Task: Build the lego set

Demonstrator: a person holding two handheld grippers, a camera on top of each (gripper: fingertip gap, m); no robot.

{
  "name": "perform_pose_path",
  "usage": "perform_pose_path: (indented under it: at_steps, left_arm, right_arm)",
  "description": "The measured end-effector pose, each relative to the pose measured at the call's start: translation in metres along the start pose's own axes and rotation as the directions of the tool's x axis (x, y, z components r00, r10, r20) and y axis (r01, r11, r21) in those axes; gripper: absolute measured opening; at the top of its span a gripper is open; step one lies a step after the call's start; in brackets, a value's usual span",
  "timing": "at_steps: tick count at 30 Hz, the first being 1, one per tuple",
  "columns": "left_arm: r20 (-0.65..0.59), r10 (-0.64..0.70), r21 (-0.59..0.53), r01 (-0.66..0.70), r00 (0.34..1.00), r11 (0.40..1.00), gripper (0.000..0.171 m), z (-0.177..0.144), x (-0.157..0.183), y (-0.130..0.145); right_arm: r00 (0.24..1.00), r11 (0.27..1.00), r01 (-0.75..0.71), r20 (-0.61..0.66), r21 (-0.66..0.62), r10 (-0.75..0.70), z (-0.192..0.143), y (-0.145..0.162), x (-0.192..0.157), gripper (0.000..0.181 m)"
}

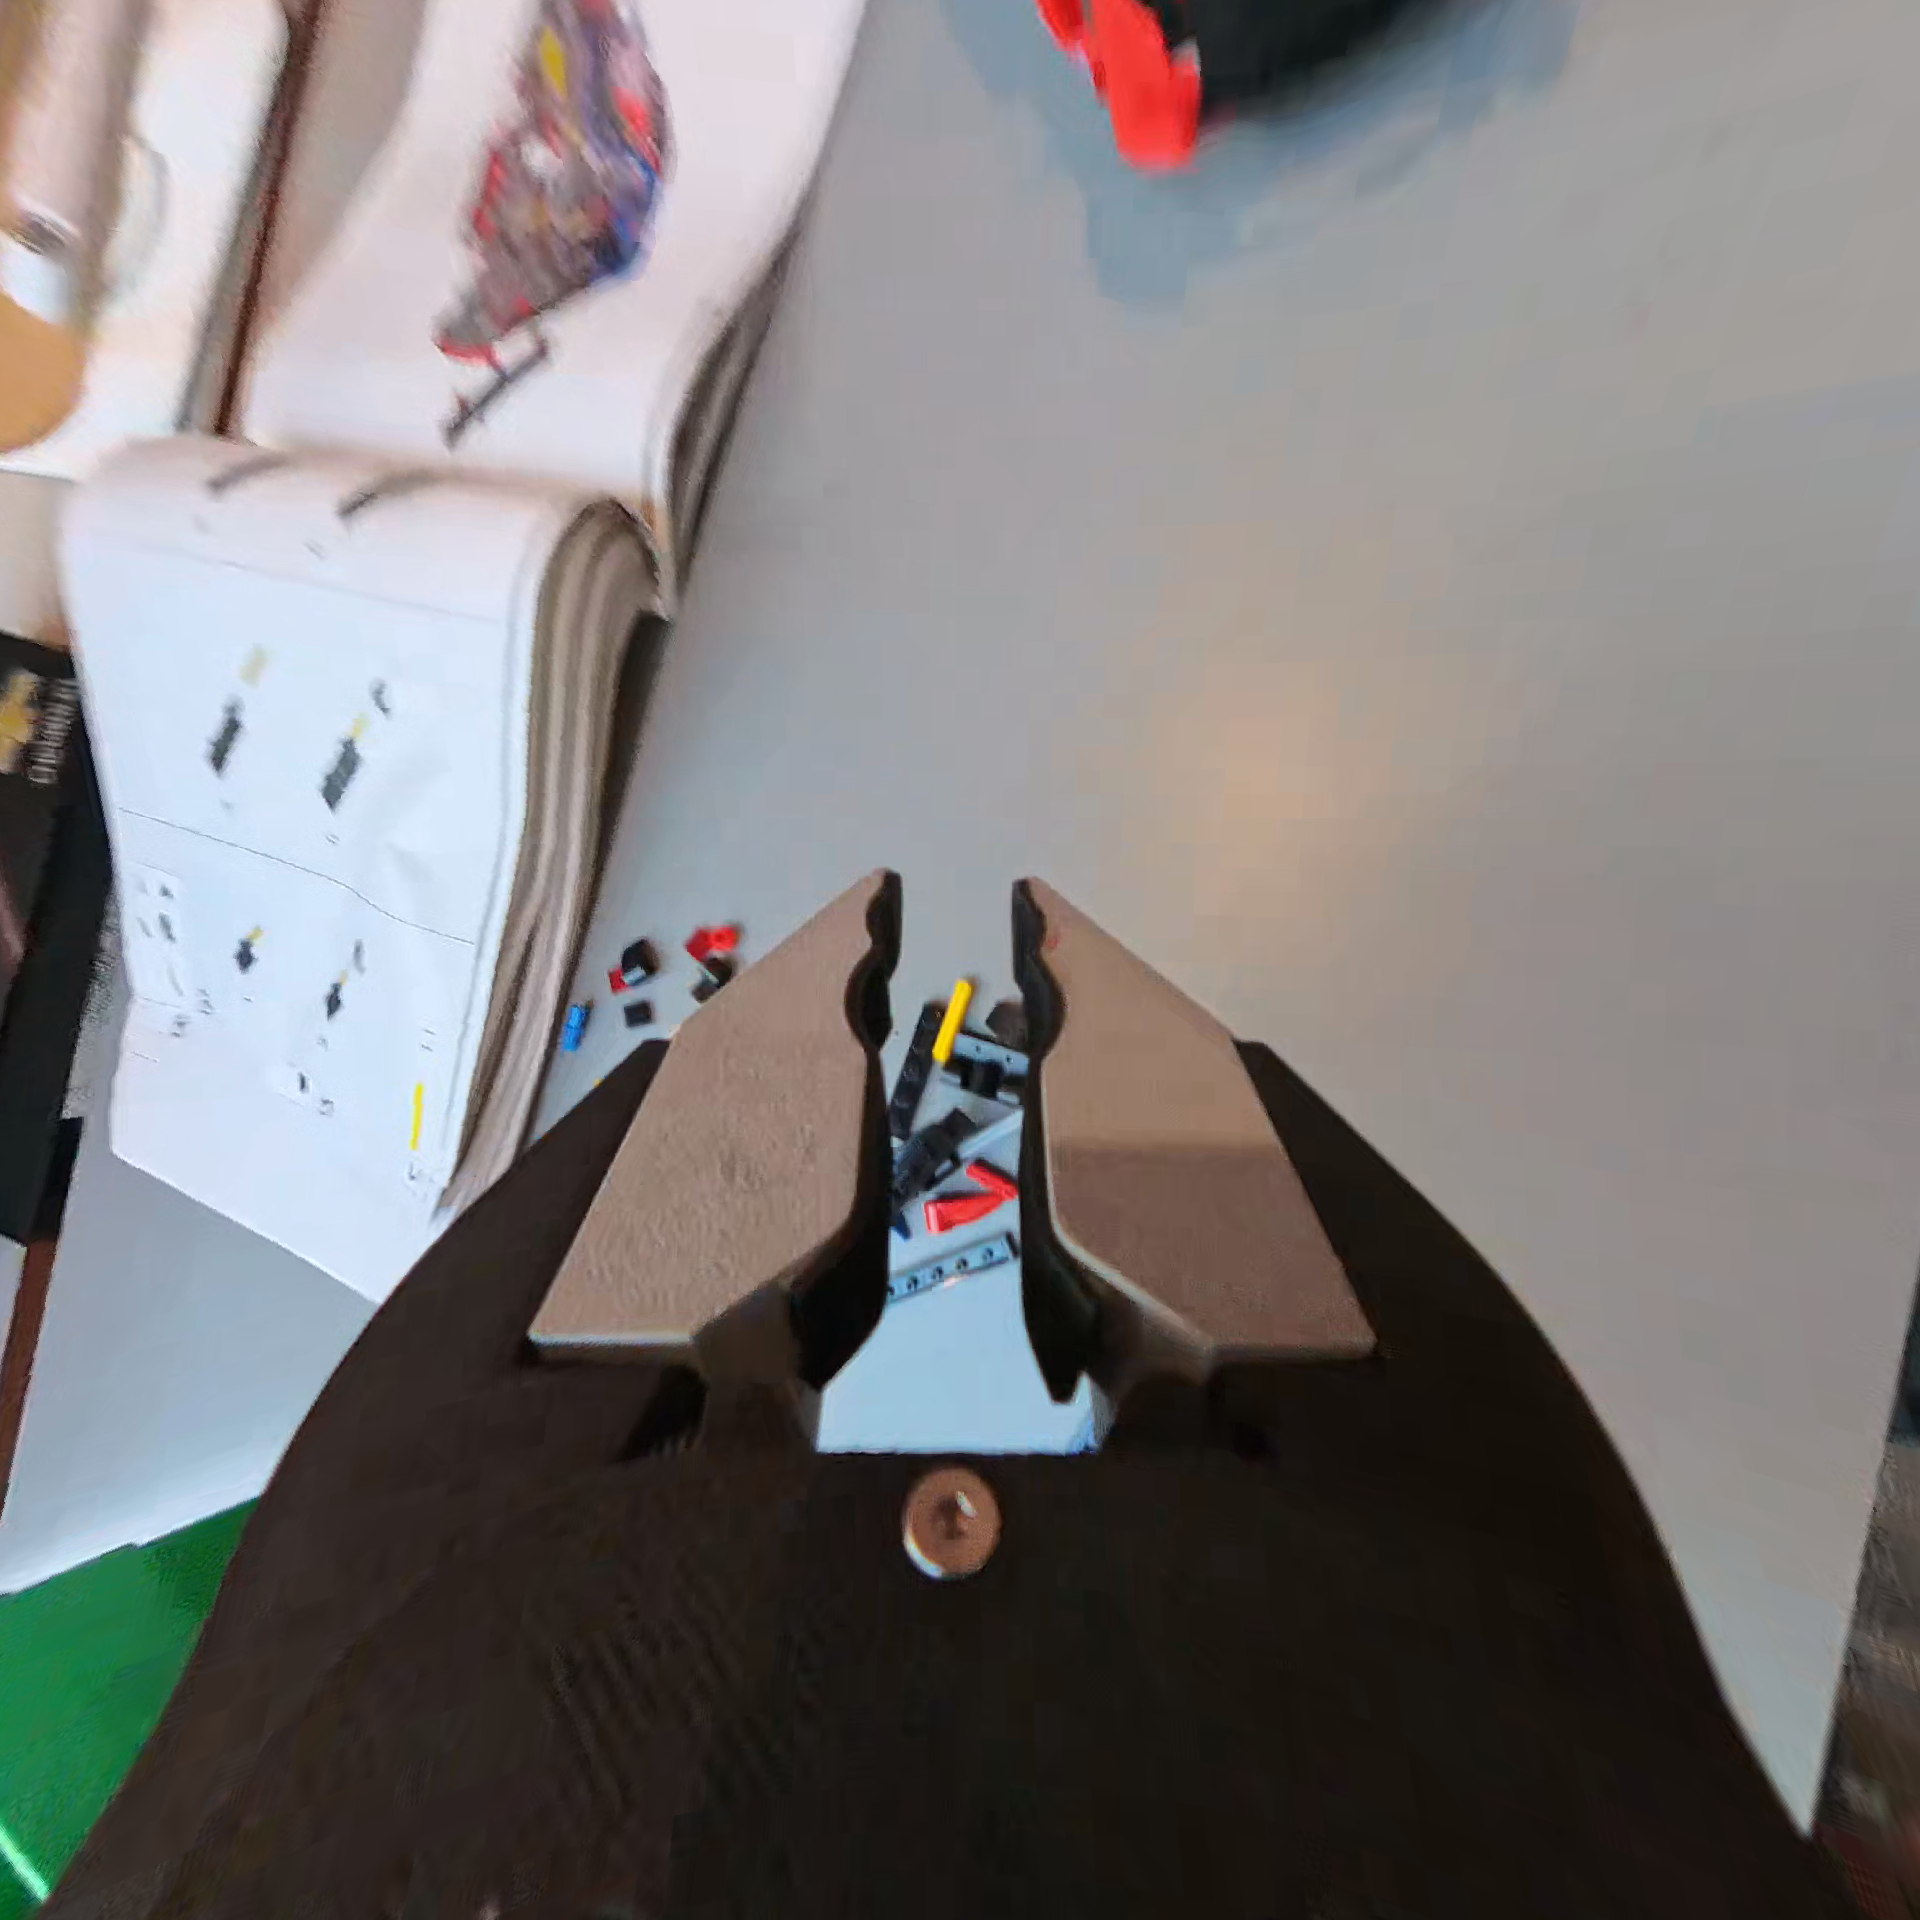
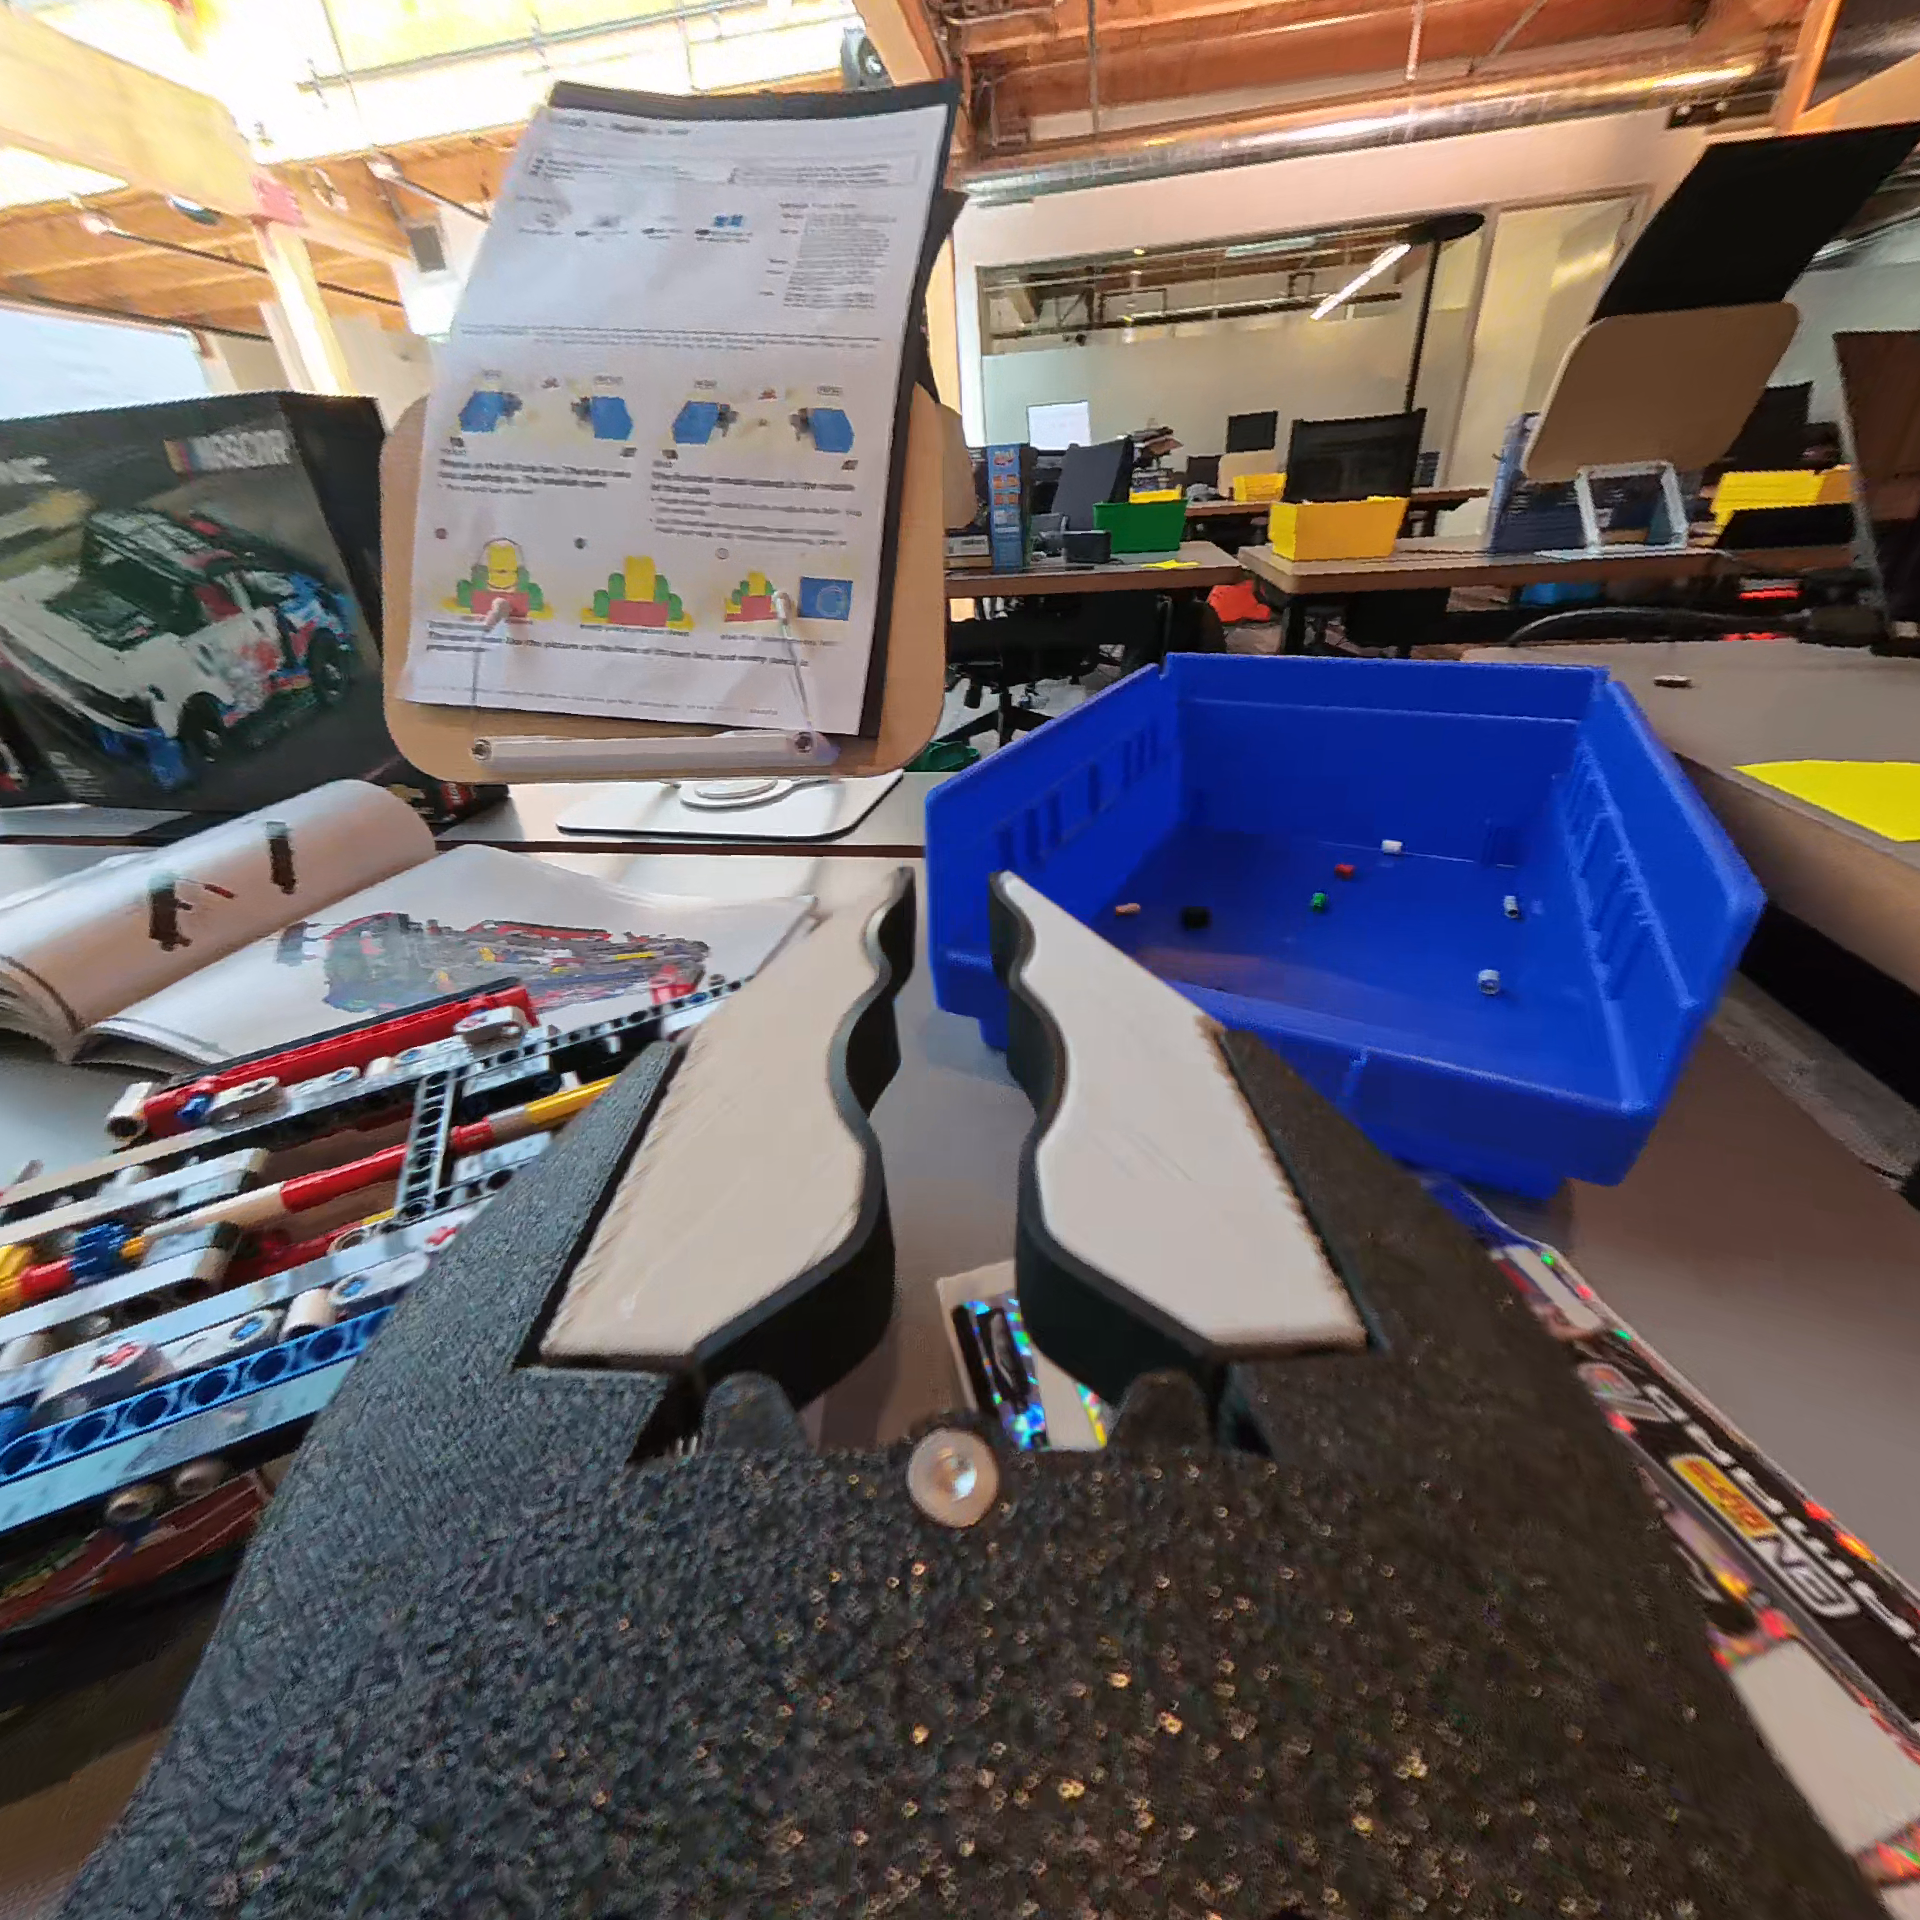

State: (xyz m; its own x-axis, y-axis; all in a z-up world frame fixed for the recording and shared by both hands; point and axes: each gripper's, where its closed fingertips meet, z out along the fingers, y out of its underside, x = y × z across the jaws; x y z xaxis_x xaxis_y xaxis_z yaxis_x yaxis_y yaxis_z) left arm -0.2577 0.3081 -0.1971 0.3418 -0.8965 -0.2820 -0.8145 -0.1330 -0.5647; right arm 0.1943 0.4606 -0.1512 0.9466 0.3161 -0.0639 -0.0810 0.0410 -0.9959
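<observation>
Pieces [image 1: 951, 1117] lie in a small pile low in the middle of the left wrist view, under the left gripper [image 1: 956, 894], which is released and empty. The yellow stick [image 1: 952, 1018] points up the frame. The right gripper [image 2: 951, 888], also released, sits beside the car frame [image 2: 312, 1164].

Left gripper [image 1: 956, 883] & right gripper [image 2: 951, 883]: black textured bodies, tan wavy-edged fingers [image 1: 727, 1122], one silver screw [image 1: 951, 1536] each.
</observation>
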Motion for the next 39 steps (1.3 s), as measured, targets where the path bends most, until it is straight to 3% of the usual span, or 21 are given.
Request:
perform_pose_path:
  at_steps: [5, 9, 14, 21, 33, 39]
  left_arm:
    - [-0.102, 0.132, -0.192, -0.150, 0.986, 0.970, 0.012, 0.023, 0.008, 0.034]
    - [-0.192, 0.072, -0.213, -0.113, 0.979, 0.971, 0.009, 0.030, 0.004, 0.036]
    - [-0.300, 0.018, -0.294, -0.110, 0.954, 0.949, 0.015, 0.040, 0.006, 0.058]
    - [-0.315, 0.058, -0.319, -0.163, 0.947, 0.933, 0.013, 0.049, 0.004, 0.067]
    - [-0.274, 0.047, -0.312, -0.135, 0.961, 0.940, 0.002, 0.052, 0.006, 0.060]
    - [-0.272, -0.002, -0.179, -0.048, 0.962, 0.983, 0.002, 0.064, 0.026, -0.007]
  right_arm:
    - [0.990, 1.000, -0.019, 0.139, 0.004, 0.018, -0.001, -0.001, -0.025, 0.011]
    - [0.984, 0.999, -0.019, 0.176, 0.027, 0.014, -0.003, -0.006, -0.031, 0.010]
    - [0.979, 0.999, -0.043, 0.200, 0.017, 0.039, -0.003, -0.005, -0.032, 0.010]
    - [0.983, 0.998, -0.061, 0.174, 0.030, 0.054, -0.003, -0.007, -0.023, 0.009]
    - [0.986, 0.997, -0.068, 0.158, 0.030, 0.063, -0.002, -0.007, -0.019, 0.009]
    - [0.986, 0.998, -0.050, 0.162, 0.028, 0.045, -0.003, -0.007, -0.022, 0.009]
